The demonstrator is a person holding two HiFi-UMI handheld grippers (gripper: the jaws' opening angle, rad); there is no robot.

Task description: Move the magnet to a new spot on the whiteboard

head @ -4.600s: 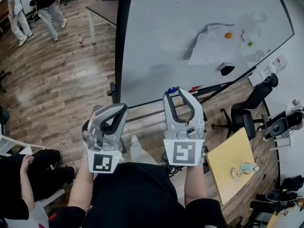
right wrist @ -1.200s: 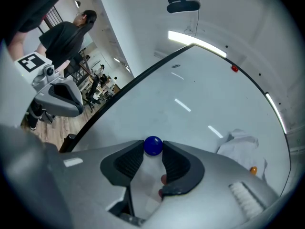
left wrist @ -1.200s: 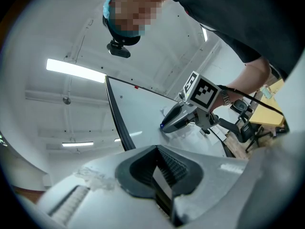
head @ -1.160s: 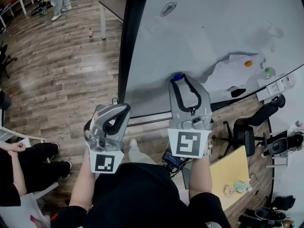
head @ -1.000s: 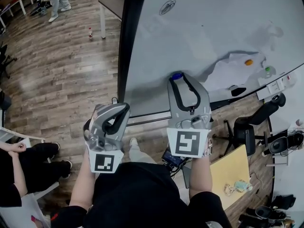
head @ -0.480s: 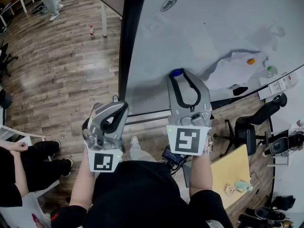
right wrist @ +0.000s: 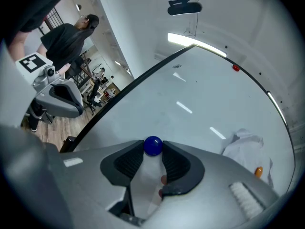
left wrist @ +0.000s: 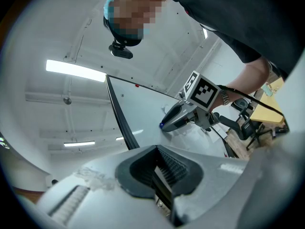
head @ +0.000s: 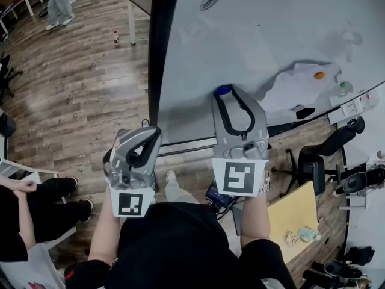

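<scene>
The right tool (head: 225, 94) is clenched on the small blue magnet (right wrist: 153, 146), pinched at its very tips by the lower left part of the whiteboard (head: 271, 35). To place it well, it should press the magnet flat onto bare board before letting go. The left tool (left wrist: 159, 175), clenched on nothing, hangs nearer. Whether the magnet already touches the board cannot be made out.

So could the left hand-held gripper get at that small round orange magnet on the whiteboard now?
Probably not from here: the left hand-held gripper is back from the white whiteboard, and the small round orange magnet sits far right, past the right hand-held gripper.
</scene>
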